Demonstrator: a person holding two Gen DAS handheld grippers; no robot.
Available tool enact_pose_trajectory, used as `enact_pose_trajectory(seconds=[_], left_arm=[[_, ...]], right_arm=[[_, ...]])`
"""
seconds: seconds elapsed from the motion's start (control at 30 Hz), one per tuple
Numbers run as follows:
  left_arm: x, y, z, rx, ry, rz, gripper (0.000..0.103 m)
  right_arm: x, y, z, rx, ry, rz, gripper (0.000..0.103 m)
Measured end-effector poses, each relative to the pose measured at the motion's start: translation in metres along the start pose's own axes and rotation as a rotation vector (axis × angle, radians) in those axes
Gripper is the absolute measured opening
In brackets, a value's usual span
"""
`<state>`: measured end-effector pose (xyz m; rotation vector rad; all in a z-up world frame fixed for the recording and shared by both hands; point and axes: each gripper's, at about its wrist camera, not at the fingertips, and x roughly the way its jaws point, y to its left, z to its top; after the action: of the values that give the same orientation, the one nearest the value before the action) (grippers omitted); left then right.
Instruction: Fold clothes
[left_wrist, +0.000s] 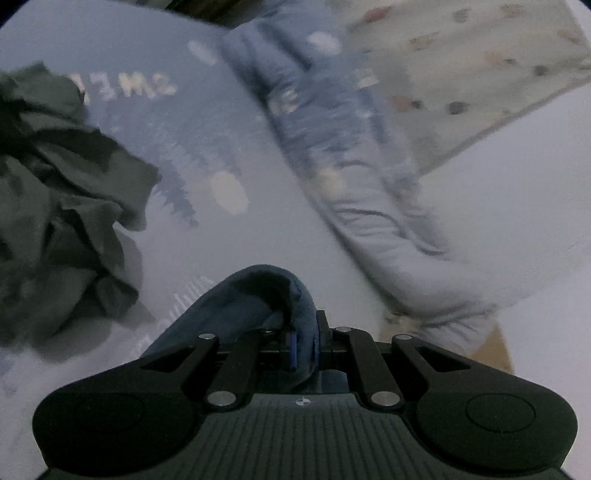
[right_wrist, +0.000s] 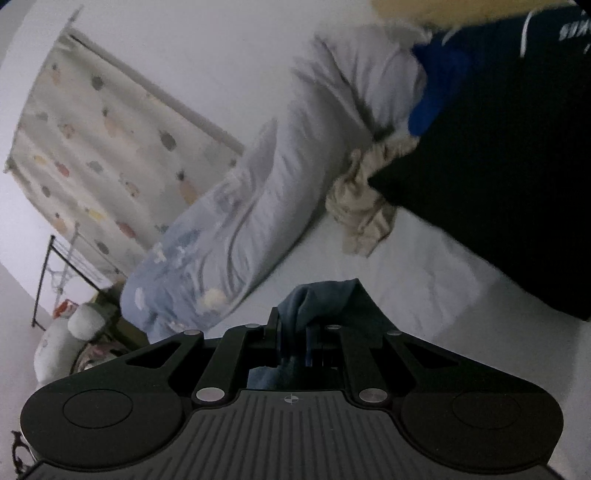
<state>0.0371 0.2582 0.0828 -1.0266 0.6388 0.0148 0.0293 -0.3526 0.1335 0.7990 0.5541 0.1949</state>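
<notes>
My left gripper (left_wrist: 303, 345) is shut on a fold of blue cloth (left_wrist: 255, 295) that arches up over the fingers and hangs down to the left. My right gripper (right_wrist: 293, 339) is shut on the same kind of blue cloth (right_wrist: 325, 299), bunched between the jaws and raised above the pale bed sheet (right_wrist: 424, 280). A crumpled dark green garment (left_wrist: 55, 206) lies at the left in the left wrist view. A black garment with white print (right_wrist: 498, 158) lies at the right in the right wrist view, with a small beige cloth (right_wrist: 362, 210) at its edge.
A rolled light blue quilt (left_wrist: 369, 206) runs across the bed; it also shows in the right wrist view (right_wrist: 258, 206). A spotted cream curtain (right_wrist: 103, 155) hangs behind. A black metal rack (right_wrist: 55, 273) and white plush items (right_wrist: 59, 339) stand at the lower left.
</notes>
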Motion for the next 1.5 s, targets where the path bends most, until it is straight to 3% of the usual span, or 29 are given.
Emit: enact_pose_trajectory(seconds=[0.27,0.33,0.37,0.43,0.47,0.5,0.57,0.63,0.73,0.9,1.0,1.03,1.1,1.13,1.23,1.37,1.43,1.5], left_arm=[[0.107,0.040,0.008,-0.057,0.076,0.115,0.012],[0.111,0.051,0.005,-0.072,0.078,0.095,0.014],[0.111,0.056,0.004,-0.080,0.077,0.080,0.021],[0.106,0.067,0.003,-0.104,0.058,0.027,0.025],[0.101,0.072,0.003,-0.115,0.034,-0.001,0.034],[0.094,0.076,0.004,-0.128,-0.013,-0.025,0.048],[0.078,0.087,0.006,-0.175,-0.111,-0.090,0.063],[0.066,0.093,0.007,-0.192,-0.165,-0.142,0.065],[0.060,0.077,0.008,-0.052,-0.136,-0.137,0.072],[0.059,0.024,-0.001,0.407,-0.005,-0.031,0.072],[0.054,0.022,-0.001,0.471,0.016,0.008,0.069],[0.053,0.025,0.001,0.472,0.022,0.015,0.067],[0.054,0.025,0.002,0.502,0.040,0.026,0.050],[0.056,0.023,0.002,0.530,0.054,0.029,0.048],[0.066,0.018,-0.004,0.583,0.103,0.024,0.046],[0.078,0.012,-0.014,0.651,0.162,0.016,0.045],[0.081,0.010,-0.016,0.674,0.168,0.019,0.037],[0.081,0.011,-0.015,0.666,0.160,0.012,0.011]], right_arm=[[0.134,-0.079,-0.001,0.112,0.164,-0.123,0.014],[0.152,-0.094,-0.003,0.153,0.199,-0.129,0.017],[0.155,-0.097,-0.003,0.156,0.200,-0.120,0.019],[0.158,-0.103,-0.003,0.161,0.191,-0.104,0.039],[0.153,-0.102,-0.001,0.154,0.159,-0.100,0.068],[0.146,-0.098,0.000,0.130,0.123,-0.101,0.089],[0.133,-0.090,0.003,0.077,0.051,-0.101,0.090],[0.121,-0.074,0.001,-0.002,0.012,-0.081,0.090],[0.118,-0.030,-0.013,-0.203,0.036,-0.024,0.090],[0.133,0.057,-0.065,-0.681,0.232,0.073,0.091],[0.145,0.077,-0.092,-0.832,0.321,0.088,0.091],[0.147,0.074,-0.091,-0.807,0.318,0.066,0.091],[0.147,0.065,-0.083,-0.718,0.275,0.033,0.091],[0.145,0.059,-0.076,-0.664,0.248,0.026,0.091],[0.132,0.040,-0.060,-0.530,0.162,0.012,0.091],[0.122,0.013,-0.036,-0.456,0.101,-0.035,0.089],[0.121,-0.007,-0.021,-0.434,0.099,-0.069,0.085],[0.123,-0.025,-0.011,-0.426,0.128,-0.095,0.082]])
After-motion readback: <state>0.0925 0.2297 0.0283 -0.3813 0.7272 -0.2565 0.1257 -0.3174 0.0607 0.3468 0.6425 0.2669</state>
